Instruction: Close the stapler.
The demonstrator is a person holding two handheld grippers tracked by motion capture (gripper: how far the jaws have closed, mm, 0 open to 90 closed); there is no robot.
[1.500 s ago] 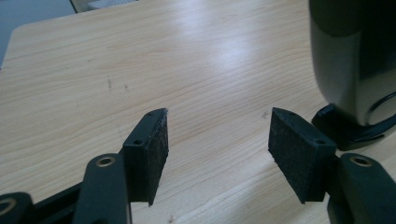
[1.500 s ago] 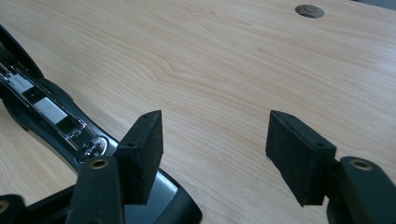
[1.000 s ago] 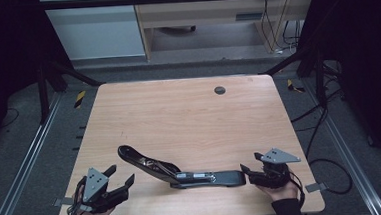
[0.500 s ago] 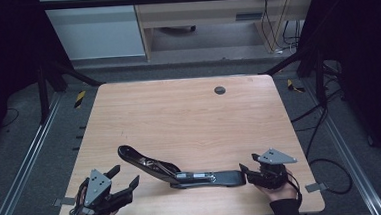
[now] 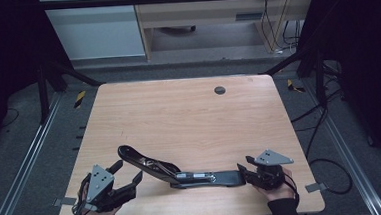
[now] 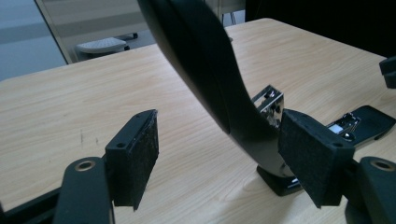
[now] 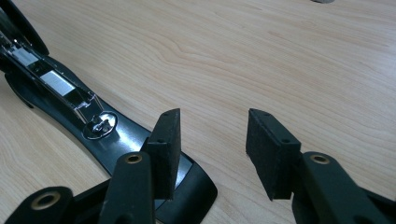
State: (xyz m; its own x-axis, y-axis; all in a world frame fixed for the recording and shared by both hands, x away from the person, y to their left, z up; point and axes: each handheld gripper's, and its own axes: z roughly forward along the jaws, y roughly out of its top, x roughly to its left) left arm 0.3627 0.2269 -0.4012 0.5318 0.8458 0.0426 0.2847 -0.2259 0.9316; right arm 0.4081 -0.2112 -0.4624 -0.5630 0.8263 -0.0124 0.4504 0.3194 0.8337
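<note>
The stapler (image 5: 182,170) has a glossy, smooth black plastic body, with bright polished metal (image 7: 56,84) along its open staple channel and hinge. The tabletop (image 5: 189,117) is pale wood-grain, smooth and matt. The pads (image 6: 135,154) on the jaws look rough, matt black, felt-like.
</note>
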